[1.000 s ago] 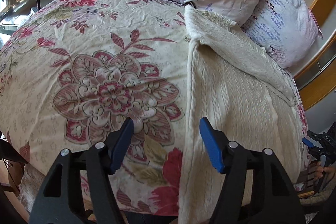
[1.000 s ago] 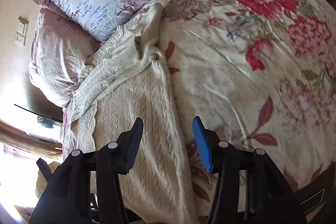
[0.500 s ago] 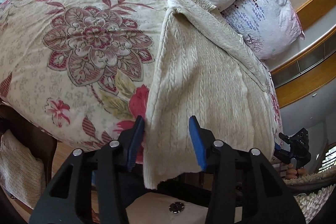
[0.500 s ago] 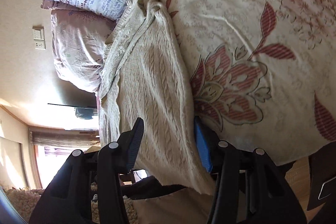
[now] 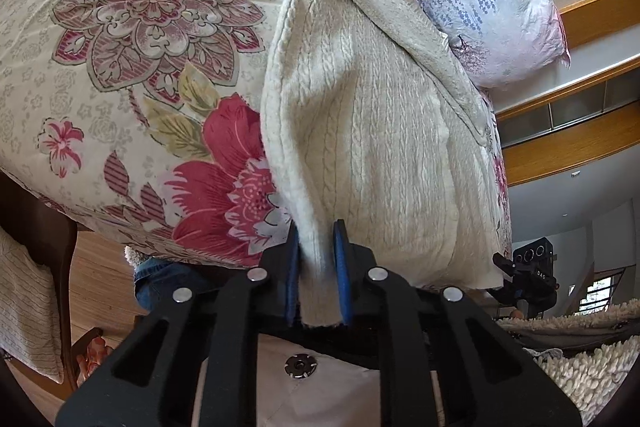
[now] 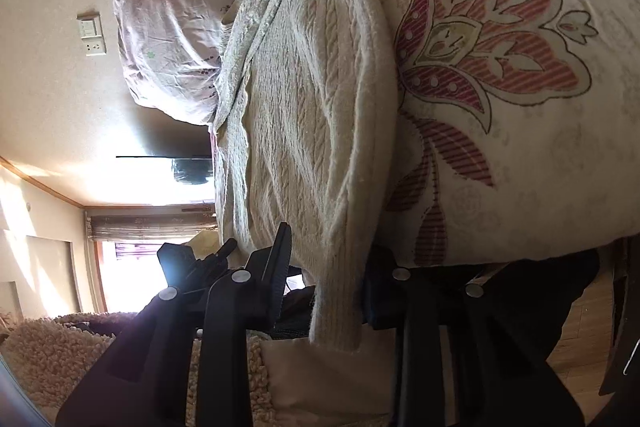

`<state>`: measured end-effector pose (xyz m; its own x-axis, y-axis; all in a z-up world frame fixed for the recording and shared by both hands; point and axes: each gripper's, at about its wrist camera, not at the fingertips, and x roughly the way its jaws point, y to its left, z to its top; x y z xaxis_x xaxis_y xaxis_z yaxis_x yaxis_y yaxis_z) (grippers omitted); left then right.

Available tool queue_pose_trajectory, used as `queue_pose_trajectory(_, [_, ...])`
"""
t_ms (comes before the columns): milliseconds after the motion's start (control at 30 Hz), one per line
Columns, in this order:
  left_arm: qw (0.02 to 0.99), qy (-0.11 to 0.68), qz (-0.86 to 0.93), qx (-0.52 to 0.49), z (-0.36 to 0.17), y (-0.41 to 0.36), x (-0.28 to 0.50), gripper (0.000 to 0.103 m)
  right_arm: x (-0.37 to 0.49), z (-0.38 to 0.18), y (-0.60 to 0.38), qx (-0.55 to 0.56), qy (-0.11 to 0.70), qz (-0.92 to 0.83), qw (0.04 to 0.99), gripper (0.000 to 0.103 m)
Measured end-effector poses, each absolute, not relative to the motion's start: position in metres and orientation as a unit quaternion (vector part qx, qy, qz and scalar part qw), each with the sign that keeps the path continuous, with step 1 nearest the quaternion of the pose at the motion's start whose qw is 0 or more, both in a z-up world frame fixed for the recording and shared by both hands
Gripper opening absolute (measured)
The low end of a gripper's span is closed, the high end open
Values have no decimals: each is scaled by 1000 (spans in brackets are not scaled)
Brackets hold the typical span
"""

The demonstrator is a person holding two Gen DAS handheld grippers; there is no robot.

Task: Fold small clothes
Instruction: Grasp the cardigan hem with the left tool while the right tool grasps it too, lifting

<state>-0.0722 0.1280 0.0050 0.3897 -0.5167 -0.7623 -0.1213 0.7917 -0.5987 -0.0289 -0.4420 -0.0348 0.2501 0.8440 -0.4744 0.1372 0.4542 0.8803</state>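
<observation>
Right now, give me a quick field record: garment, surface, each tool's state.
garment: cream knit sweater, lying on the bed, hem corners lifted
surface: floral quilt; pillows beyond the sweater
left tool: shut on sweater hem
right tool: hem between its fingers, gap still showing on one side; grip unclear
fold: not yet made

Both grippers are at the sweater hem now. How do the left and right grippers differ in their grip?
The left gripper has its blue pads pinched tight on the cream sweater, the hem bunched between them; the right gripper stands wider, with a gap between its left finger and the knit, so its grip is unclear. The left gripper's fingers are well lit; the right gripper's are in shadow. Both straddle the hem that hangs over the edge of the floral bedspread.
</observation>
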Motion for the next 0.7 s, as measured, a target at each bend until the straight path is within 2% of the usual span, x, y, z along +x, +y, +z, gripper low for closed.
queue_pose_trajectory(67, [776,541,-128,-298,5,128,-70,11,-30,-34,-443,442,552,274,652,32])
queue_pose_trajectory(133, [773,536,-138,-310,7,130,-69,8,-30,-33,-440,426,561,278,653,14])
queue_pose_trajectory(200, [777,522,-148,-319,13,133,-65,8,-31,-32,-438,424,558,288,653,9])
queue_pose_trajectory(433, [805,439,-170,-362,52,149,-39,6,-12,2,-461,478,452,309,687,8])
queue_pose_trajectory(700, [840,369,-178,-357,93,156,15,6,27,59,-471,476,338,322,746,8])
